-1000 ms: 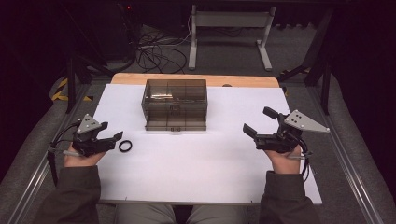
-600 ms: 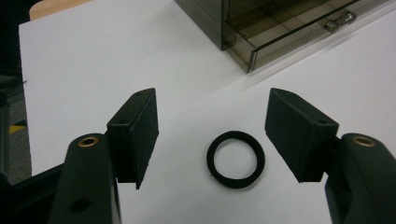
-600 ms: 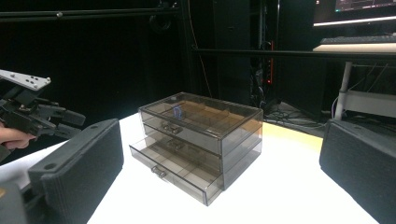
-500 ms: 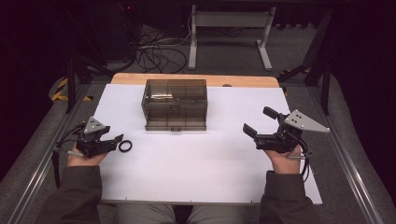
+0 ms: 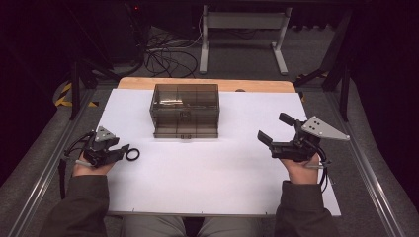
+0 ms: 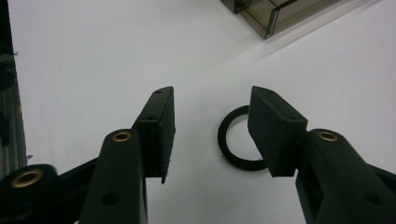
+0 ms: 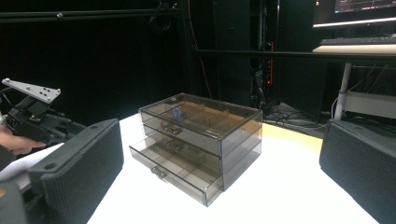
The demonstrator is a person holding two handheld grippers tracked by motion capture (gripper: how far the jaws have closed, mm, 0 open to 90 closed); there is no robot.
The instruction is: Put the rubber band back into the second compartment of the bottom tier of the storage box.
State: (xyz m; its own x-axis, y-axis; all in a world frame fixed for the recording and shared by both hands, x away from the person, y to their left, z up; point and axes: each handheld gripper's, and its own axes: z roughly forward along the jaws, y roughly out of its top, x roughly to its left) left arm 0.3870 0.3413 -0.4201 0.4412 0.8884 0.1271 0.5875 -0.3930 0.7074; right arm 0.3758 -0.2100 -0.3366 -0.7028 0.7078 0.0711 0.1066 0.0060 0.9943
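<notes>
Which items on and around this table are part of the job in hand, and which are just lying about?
In the job:
black ring, partly between the open jaws of the left gripper, which have just been closing
smoky drawer box, bottom drawer pulled out
right gripper, open, pointing at the box

Lying about:
cables on the floor
metal stand behind the table

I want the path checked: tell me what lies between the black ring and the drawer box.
Nothing: in the high view the white table top is bare between the black ring and the smoky drawer box, whose bottom drawer stands pulled out.
</notes>
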